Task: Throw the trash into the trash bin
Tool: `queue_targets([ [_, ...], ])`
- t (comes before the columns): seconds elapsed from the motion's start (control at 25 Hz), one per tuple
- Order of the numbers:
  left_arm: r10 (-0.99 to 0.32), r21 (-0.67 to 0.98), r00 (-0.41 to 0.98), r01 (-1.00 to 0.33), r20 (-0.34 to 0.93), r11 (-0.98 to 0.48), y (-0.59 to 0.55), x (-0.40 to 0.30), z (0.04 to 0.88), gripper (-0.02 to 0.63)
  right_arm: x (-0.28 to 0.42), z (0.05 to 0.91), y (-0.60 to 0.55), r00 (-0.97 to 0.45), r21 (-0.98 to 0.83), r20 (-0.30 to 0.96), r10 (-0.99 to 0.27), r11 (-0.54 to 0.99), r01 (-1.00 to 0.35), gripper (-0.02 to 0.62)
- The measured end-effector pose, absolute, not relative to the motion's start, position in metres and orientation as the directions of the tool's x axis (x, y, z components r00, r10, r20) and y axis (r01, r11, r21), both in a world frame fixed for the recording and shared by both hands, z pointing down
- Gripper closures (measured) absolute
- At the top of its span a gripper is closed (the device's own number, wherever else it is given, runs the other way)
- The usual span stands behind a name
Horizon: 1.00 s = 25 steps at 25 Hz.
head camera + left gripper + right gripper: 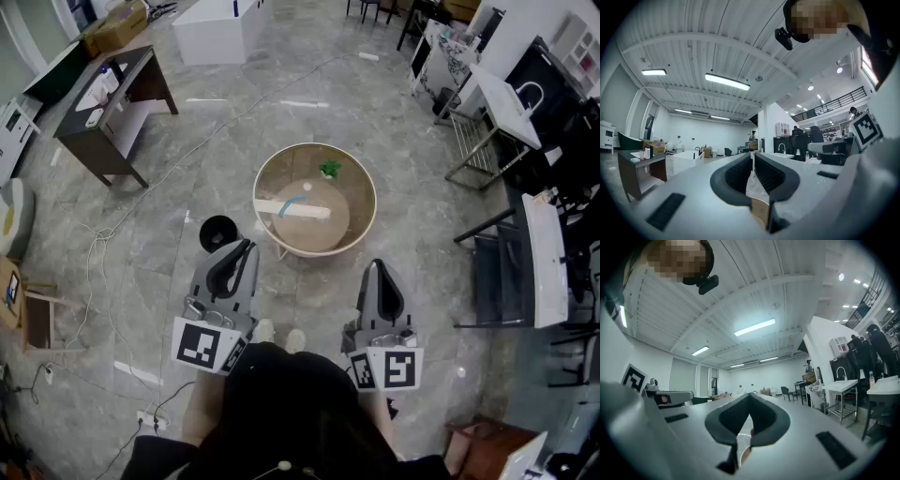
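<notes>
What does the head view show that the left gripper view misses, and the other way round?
Only the head view: a green scrap, a white ball and a pale strip on the round table, plus the black bin on the floor beside it. Only the left gripper view: ceiling lights, a balcony railing and the camera on the person's head. Both: the left gripper, nothing between its jaws, and the dark desk.
</notes>
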<state>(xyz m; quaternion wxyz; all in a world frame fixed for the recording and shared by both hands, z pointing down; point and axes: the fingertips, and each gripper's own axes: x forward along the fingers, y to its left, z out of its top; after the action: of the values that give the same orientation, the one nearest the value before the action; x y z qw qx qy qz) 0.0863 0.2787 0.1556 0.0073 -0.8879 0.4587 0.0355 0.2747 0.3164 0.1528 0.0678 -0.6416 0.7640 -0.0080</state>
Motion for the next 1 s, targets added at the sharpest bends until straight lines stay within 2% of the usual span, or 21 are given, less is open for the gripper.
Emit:
queue_targets([
  [0.44, -0.815, 0.018, 0.577, -0.815, -0.060, -0.579, 0.272, 0.074, 0.158, 0.577, 0.264, 0.156, 0.310, -0.169, -0.095, -0.081, -0.982, 0.177, -0.980, 0.594],
  [0.76, -0.824, 0.030, 0.563, -0.824, -0.067, -0.566, 0.259, 0.046, 0.160, 0.575, 0.239, 0.173, 0.295, -0.252, -0.118, -0.025, -0.967, 0.253, -0.960, 0.590],
  [0.92, -0.810, 0.049, 0.582, -0.809, -0.066, -0.586, 0.254, 0.030, 0.166, 0.574, 0.215, 0.191, 0.283, -0.296, -0.112, 0.041, -0.954, 0.290, -0.950, 0.526],
  [1.0, -0.805, 0.064, 0.591, -0.803, -0.050, -0.593, 0.250, 0.021, 0.175, 0.553, 0.205, 0.202, 0.279, -0.305, -0.090, 0.079, -0.949, 0.298, -0.950, 0.496],
])
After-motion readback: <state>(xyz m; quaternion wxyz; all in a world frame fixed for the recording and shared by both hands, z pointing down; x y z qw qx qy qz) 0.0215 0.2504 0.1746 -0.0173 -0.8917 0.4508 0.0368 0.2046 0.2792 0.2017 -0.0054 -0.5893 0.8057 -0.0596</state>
